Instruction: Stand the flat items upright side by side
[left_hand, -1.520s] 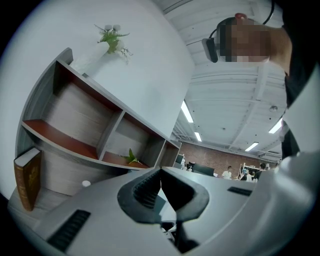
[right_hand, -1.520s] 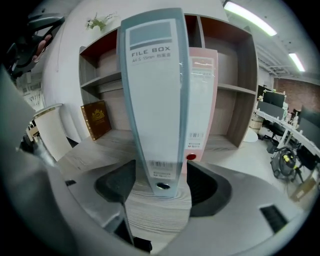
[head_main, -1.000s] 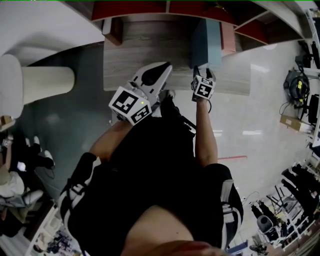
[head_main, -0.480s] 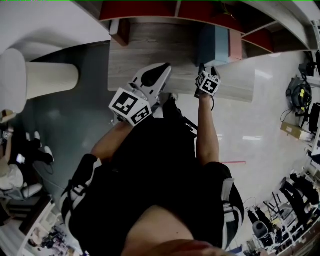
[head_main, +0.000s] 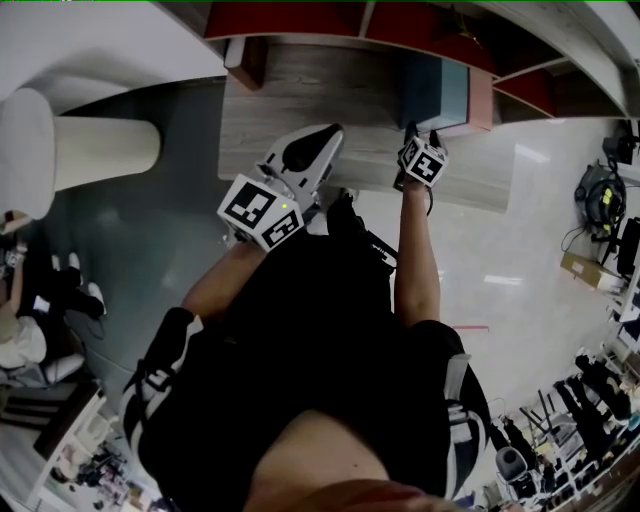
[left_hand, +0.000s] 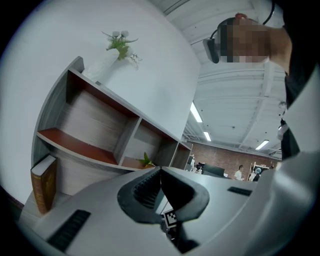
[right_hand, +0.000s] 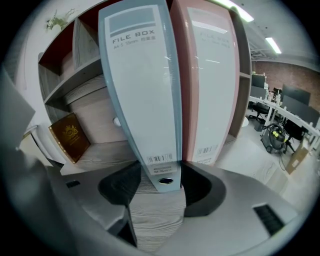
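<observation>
The fingers of our left gripper (left_hand: 160, 172) sit together, empty, while those of our right gripper (right_hand: 160, 176) clamp the foot of the blue file box (right_hand: 142, 95), upright on the shelf (right_hand: 102, 150) against the pink file box (right_hand: 212, 85); pulling back before we let go, we could topple both.

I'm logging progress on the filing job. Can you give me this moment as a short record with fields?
left gripper: shut, empty
right gripper: closed on the lower end of the blue file box
blue file box: upright on the shelf, against the pink file box
pink file box: upright, right of the blue one
brown book: further left on the shelf
</observation>
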